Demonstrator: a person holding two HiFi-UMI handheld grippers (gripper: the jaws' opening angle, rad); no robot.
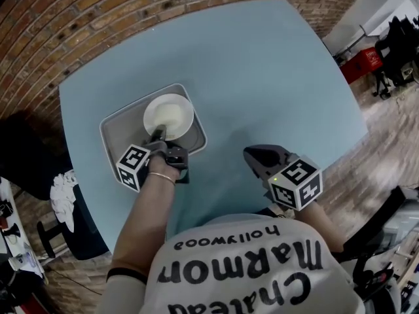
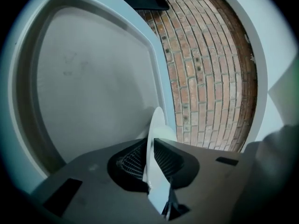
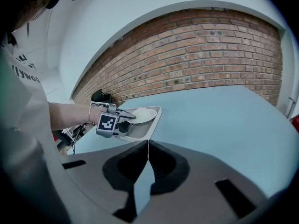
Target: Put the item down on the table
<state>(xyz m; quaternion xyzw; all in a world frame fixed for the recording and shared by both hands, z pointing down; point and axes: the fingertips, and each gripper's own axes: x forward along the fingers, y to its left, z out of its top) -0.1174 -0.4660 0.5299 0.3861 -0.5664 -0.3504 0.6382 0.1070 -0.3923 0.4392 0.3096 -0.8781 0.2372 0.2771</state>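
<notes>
A round white plate (image 1: 169, 113) is held over a grey tray (image 1: 114, 122) on the left part of the pale blue table (image 1: 275, 77). My left gripper (image 1: 159, 136) is shut on the plate's near rim. In the left gripper view the plate (image 2: 155, 129) shows edge-on between the two jaws, with the tray's floor (image 2: 93, 78) beyond it. Whether the plate touches the tray I cannot tell. My right gripper (image 1: 258, 157) hovers above the table's near edge, shut, with nothing between its jaws (image 3: 148, 146). From there I see the plate (image 3: 145, 114) and the left gripper (image 3: 131, 117).
A brick wall (image 1: 118, 5) curves round the table's far and left sides. A dark chair (image 1: 26, 149) and a white cloth (image 1: 63, 191) are at the left. A red box (image 1: 363, 63) stands on the floor at the right.
</notes>
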